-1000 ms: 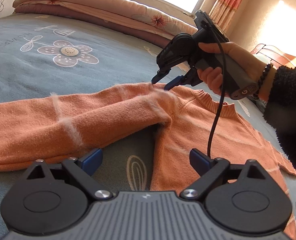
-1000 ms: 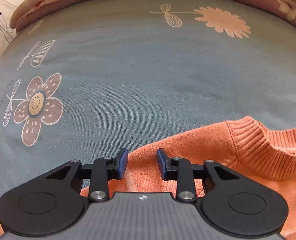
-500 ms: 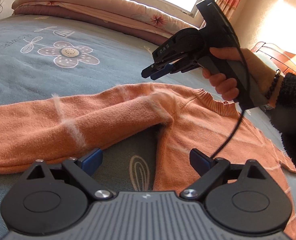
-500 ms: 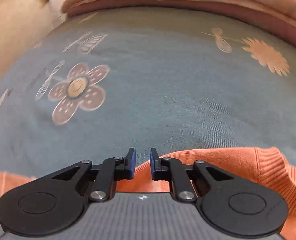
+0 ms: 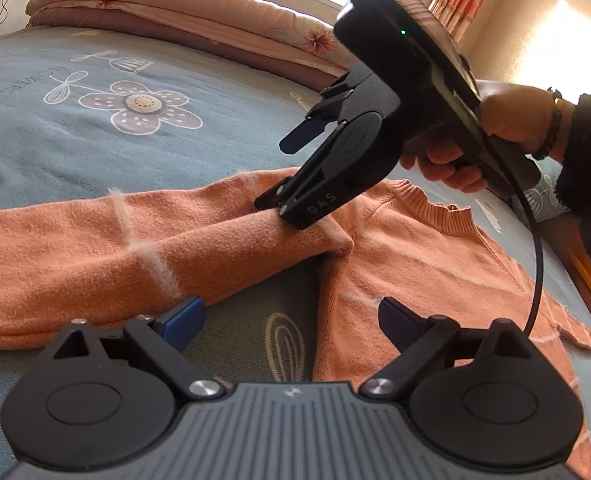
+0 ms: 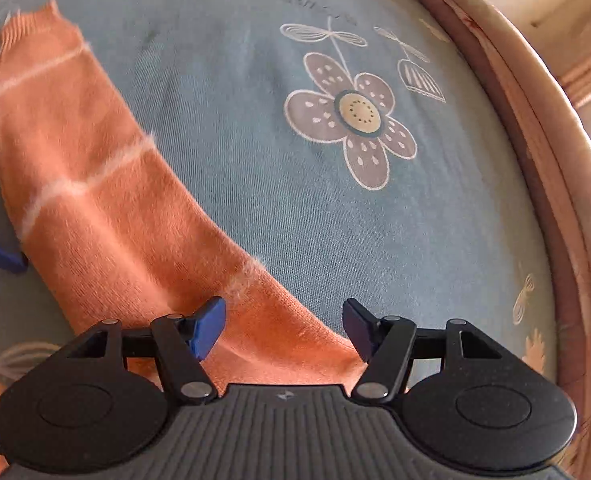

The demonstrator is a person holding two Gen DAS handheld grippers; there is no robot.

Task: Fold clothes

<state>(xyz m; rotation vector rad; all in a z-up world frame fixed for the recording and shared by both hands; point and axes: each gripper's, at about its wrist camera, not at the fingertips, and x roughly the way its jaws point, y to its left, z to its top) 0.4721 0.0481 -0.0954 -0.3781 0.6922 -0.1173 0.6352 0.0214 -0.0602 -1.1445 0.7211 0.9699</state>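
1. While the orange sweater (image 5: pixel 407 256) lies flat on the blue bedspread (image 5: pixel 55 140), its sleeve (image 6: pixel 95 184) runs from 6 toward 10 o'clock in the right wrist view.
2. Right gripper (image 6: pixel 283 328): jaws have just been opening, now gaping over the sleeve near the shoulder, pads not pressing cloth.
3. Left gripper (image 5: pixel 287 320): gaping, empty, low over the hem gap at 6 o'clock.
4. Judgement: pinch both sleeve layers near the shoulder seam, lift slightly, then carry the sleeve across the body without dragging.
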